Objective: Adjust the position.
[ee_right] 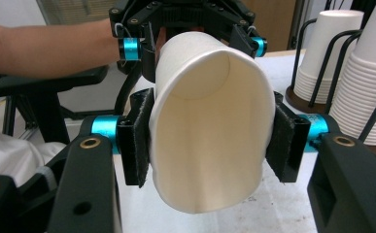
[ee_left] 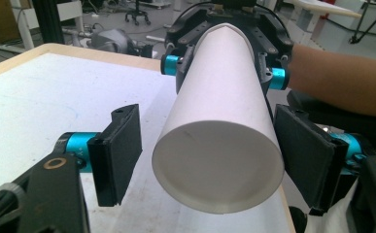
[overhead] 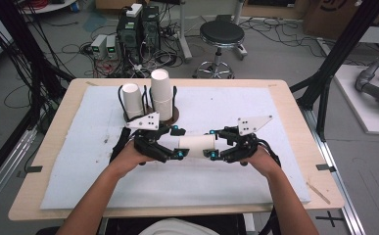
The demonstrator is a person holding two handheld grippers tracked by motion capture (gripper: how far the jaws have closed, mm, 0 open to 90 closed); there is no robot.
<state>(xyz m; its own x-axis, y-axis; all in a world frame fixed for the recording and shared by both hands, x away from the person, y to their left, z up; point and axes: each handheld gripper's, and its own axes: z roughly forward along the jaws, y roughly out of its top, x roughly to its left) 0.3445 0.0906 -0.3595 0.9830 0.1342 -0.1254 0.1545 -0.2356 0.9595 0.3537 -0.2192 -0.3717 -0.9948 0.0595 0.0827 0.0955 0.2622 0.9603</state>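
A white paper cup [overhead: 197, 145] lies level above the mat, between my two grippers. My right gripper [overhead: 211, 144] is shut on its mouth end. In the right gripper view its pads [ee_right: 138, 143] press the rim [ee_right: 210, 131] into a tall oval. My left gripper [overhead: 178, 143] stands open around the cup's base end. In the left gripper view the cup's flat bottom [ee_left: 218, 167] faces the camera. The left pad [ee_left: 122, 150] is apart from the wall, and the other pad [ee_left: 302, 155] lies right beside it.
Two stacks of upturned white cups [overhead: 161, 93] [overhead: 131, 100] stand in a black wire rack [overhead: 175, 94] just behind the left hand. A white mat [overhead: 275, 166] covers the wooden table [overhead: 295, 103]. A stool [overhead: 221, 36] and computers [overhead: 138, 29] stand on the floor beyond.
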